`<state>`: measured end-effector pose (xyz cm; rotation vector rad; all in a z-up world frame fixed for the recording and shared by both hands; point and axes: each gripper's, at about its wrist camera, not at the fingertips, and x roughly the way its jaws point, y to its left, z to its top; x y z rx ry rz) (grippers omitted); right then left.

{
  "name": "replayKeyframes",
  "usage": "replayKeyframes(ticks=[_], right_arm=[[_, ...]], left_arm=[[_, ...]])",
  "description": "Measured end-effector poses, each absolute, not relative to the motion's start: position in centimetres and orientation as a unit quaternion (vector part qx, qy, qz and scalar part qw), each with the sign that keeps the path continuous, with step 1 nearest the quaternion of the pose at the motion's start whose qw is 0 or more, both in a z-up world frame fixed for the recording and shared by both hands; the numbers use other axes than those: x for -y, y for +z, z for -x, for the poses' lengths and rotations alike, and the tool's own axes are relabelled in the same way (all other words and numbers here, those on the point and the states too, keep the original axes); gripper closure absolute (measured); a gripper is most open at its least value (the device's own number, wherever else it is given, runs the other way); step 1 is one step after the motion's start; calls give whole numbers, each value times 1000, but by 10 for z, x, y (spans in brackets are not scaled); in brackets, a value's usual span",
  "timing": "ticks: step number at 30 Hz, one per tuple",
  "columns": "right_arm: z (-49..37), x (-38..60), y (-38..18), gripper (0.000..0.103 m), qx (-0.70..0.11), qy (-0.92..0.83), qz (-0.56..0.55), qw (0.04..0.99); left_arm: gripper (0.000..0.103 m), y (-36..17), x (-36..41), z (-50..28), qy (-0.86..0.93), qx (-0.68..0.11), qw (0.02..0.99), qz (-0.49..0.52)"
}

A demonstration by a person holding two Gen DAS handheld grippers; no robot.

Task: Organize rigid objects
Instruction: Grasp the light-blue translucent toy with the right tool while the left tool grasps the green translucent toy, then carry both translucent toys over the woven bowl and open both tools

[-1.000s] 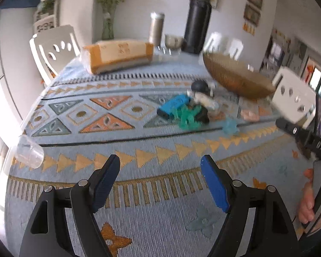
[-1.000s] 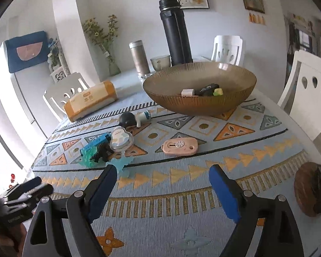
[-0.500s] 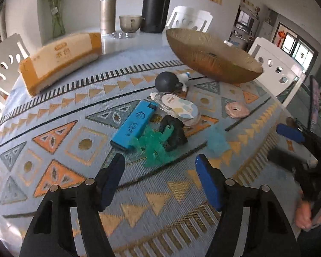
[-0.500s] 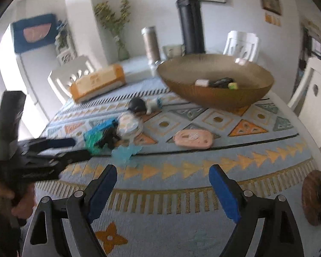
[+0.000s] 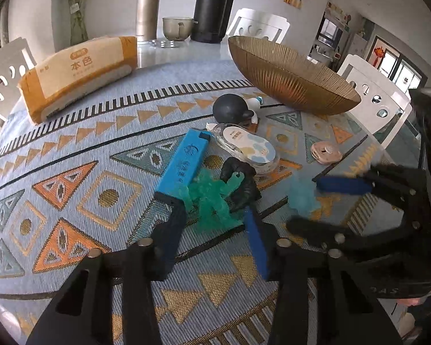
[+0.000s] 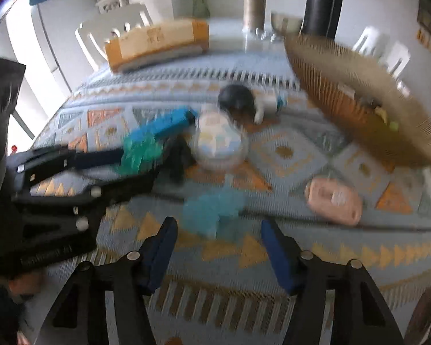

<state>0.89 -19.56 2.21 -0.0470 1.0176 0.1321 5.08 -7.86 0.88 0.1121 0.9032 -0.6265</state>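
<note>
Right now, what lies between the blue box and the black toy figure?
In the left wrist view, the green translucent toy lies between the blue box and the black toy figure, touching both.

Both claws are spread wide and low over the bench, the left claw beside the right claw.

Right wrist view is smeared by motion blur; several things in both views are partly hidden or cut off.

In the right wrist view the pale blue toy and pink case at 3 o'clock are shapeless smears, and the small items in the ribbed bowl cannot be identified. In the left wrist view the right tool is blurred at 3 o'clock, the green figure partly covers the black figure, the bowl's inside is hidden, and the black flask is cut off at 12 o'clock.
</note>
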Motion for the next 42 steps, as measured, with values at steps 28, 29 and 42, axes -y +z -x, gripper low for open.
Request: replayKeyframes(ticks=[28,29,42], right_arm=[[150,221,24,49,-440,121,-7,890],[150,221,24,46,-441,121,-18,889],[133,207,24,68,-448,44,0,893]], left_arm=[[58,15,56,82,-244,-415,875,-45],[58,15,54,80,-247,-420,873,-37],[78,12,70,71,-258,-432,864,-29]])
